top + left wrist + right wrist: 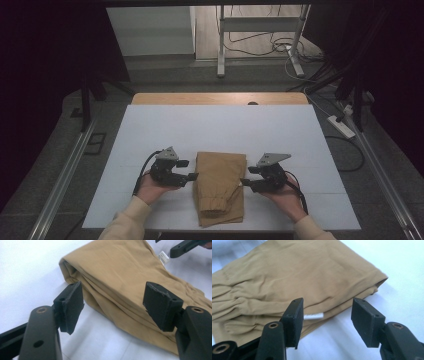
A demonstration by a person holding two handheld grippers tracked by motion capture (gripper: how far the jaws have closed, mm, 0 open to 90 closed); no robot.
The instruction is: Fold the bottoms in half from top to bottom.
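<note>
- Folded tan cotton-like trousers (220, 187) lie on the white bench (220, 130), gathered elastic cuffs nearest the person, small white label (313, 316) at one edge.
- Left tool (192, 175) and right tool (245, 182) flank them, jaws spread, seemingly not touching.

Grey floor (165, 75), dark curtains (45, 60)

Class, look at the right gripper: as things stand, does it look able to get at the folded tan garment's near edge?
Probably yes. The right gripper sits open right beside the folded tan garment, its jaws aimed at the layered edge near the white label, with just bare white table surface between them.
</note>
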